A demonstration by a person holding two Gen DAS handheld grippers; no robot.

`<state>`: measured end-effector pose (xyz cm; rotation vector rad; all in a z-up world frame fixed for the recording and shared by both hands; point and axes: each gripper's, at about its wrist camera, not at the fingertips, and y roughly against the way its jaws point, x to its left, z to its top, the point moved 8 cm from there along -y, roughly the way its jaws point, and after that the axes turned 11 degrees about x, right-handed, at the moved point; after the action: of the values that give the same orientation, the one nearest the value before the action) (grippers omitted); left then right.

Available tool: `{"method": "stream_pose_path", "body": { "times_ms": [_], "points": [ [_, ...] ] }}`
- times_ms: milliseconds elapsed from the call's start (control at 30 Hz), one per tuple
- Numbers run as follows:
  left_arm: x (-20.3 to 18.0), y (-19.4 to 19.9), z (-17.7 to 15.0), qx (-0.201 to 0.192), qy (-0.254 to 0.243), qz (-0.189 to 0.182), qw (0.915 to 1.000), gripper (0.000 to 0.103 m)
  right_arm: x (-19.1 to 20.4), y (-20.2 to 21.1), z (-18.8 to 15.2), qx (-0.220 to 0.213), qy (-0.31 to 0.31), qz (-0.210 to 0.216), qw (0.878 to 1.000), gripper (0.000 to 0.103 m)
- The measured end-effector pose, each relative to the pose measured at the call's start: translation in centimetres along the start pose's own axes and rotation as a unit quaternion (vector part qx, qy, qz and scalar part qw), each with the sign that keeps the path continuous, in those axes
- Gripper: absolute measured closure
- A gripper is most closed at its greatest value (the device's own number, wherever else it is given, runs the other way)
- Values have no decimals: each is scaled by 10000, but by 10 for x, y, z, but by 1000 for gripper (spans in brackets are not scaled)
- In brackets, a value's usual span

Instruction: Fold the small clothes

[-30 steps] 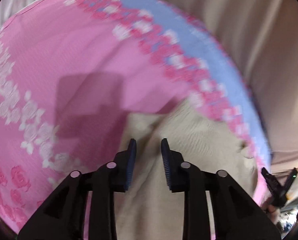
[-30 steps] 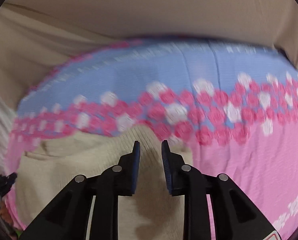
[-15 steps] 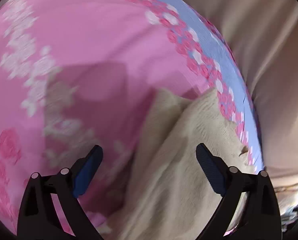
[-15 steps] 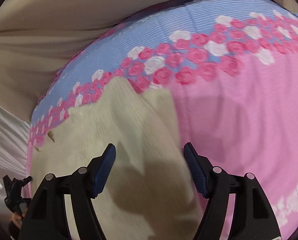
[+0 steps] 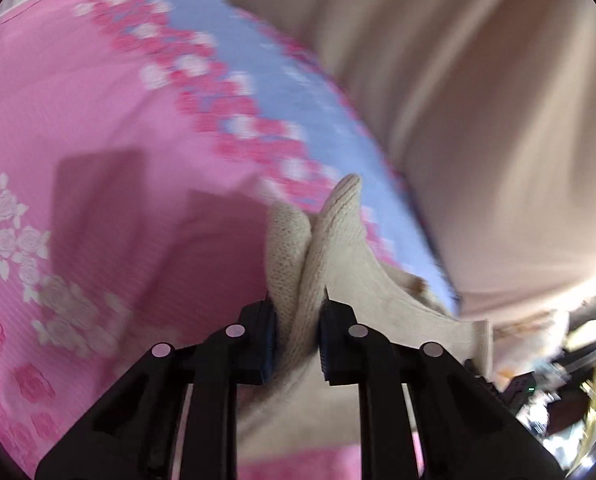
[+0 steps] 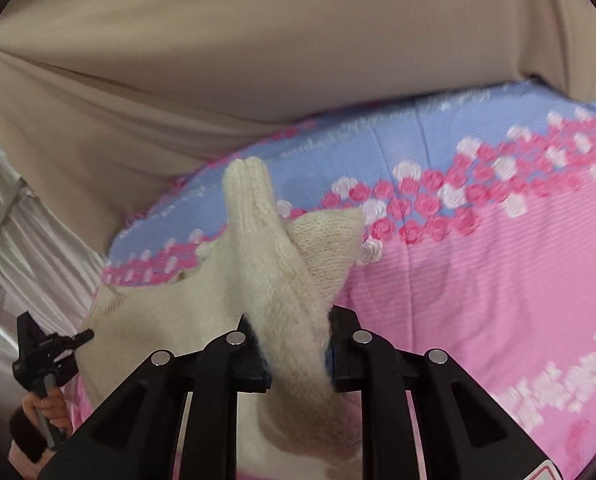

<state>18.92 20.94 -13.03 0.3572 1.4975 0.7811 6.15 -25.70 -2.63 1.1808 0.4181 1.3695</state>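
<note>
Item: cream knit garment (image 6: 266,264), small, soft, light, limp; lies on the pink rose-print bedspread (image 6: 478,300), near its blue border. Left gripper (image 5: 296,334) and right gripper (image 6: 298,354) have just closed, each pinching a bunched fold. Best held at the edges; likely to sag and stretch.

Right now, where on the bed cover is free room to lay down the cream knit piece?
Free: the plain pink field of the bed cover, right of the cream knit garment and below the rose band. Also free: the blue strip beside the beige sheet. Crowded: the cover's left end, where the garment lies, pinched by right tongs and left tongs.
</note>
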Motion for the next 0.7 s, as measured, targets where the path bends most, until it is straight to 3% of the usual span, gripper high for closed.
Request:
{"method": "stream_pose_path", "body": {
  "times_ms": [167, 267, 367, 433, 467, 500, 533, 567, 633, 700],
  "points": [
    [-64, 31, -18, 387, -677, -438, 9960, 87, 11, 89, -8, -564, 259, -332, 9975, 87],
    [-80, 26, -15, 436, -927, -363, 9941, 87, -5, 87, -2, -622, 83, -550, 9965, 84],
    [-59, -15, -9, 370, -1090, 503, 9921, 79, -57, 26, -8, -298, -435, -744, 9958, 71],
    [-27, -54, -5, 396, -1122, 1270, 9847, 62, -104, -23, -24, 140, -886, -1265, 9879, 70],
    [3, -75, -6, 462, -938, 1945, 9753, 67, -128, -38, -38, 457, -1164, -1785, 9760, 80],
    [22, -86, -9, 599, -664, 2163, 9722, 68, -136, -39, -48, 572, -1261, -2033, 9693, 91],
    [34, -90, -15, 753, -352, 2084, 9745, 71, -128, -29, -52, 362, -1229, -1860, 9742, 92],
    [36, -80, -22, 658, -6, 1695, 9833, 71, -118, -18, -55, 154, -1175, -1664, 9789, 92],
    [23, -57, -28, 276, -85, 1501, 9883, 70, -96, -3, -62, -9, -1040, -1344, 9855, 92],
    [-1, -40, -33, 1, -507, 1497, 9874, 65, -82, -14, -65, 213, -1036, -881, 9905, 91]
  ]
}}
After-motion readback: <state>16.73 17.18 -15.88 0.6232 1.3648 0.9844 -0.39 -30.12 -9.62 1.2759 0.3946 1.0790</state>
